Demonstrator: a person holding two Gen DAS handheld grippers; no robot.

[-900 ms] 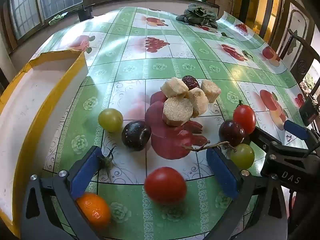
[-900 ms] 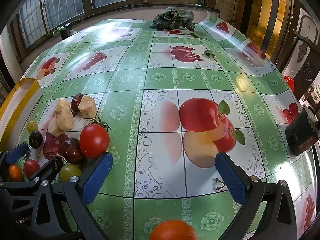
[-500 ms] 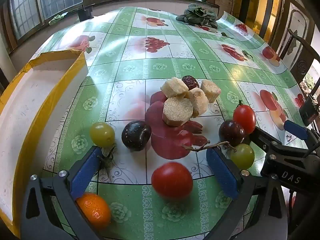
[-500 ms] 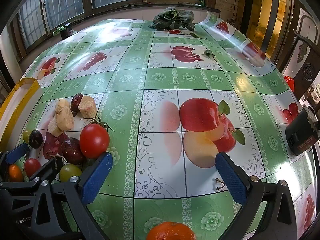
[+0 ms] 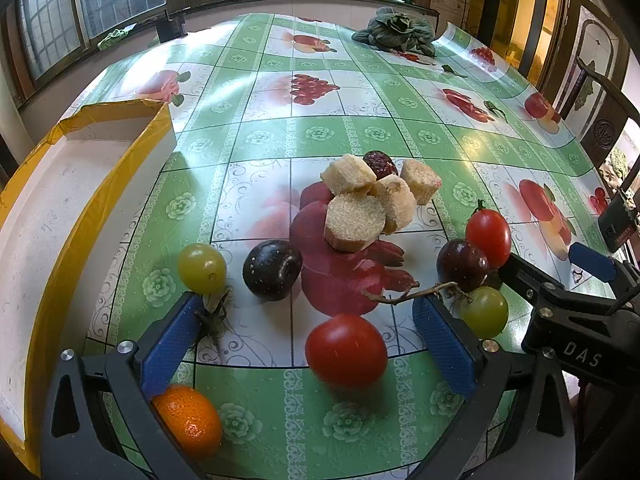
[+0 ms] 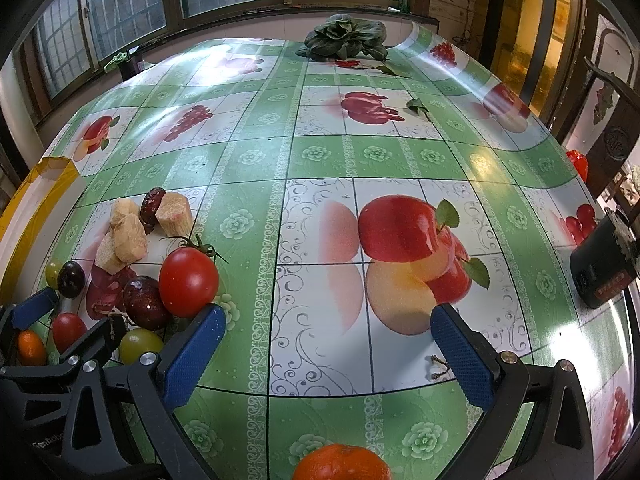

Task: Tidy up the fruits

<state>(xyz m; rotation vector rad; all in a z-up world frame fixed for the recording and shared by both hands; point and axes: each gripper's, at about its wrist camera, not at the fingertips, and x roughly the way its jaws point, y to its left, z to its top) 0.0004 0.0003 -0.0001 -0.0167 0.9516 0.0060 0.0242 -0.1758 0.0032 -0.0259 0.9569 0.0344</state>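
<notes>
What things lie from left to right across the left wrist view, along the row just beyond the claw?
Yellow tray → green grape → dark plum → second dark plum → right claw.

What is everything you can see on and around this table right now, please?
tomatoes: 2, red, one between the left tongs' fingers, one at right with a stem
green grapes: 2, yellow-green, left and right of the pile
dark plums: 2, purple-black, mid-table
sugarcane chunks: 4, tan, piled centre
red date: 1, dark red, behind the chunks
oranges: 2, one by the left tongs, one below the right tongs
tray: 1, yellow-rimmed, white inside, left edge
leafy greens: 1 bunch, far edge
tablecloth: green, fruit print
left tongs: blue pads, open
right tongs: blue pads, open, empty
</notes>
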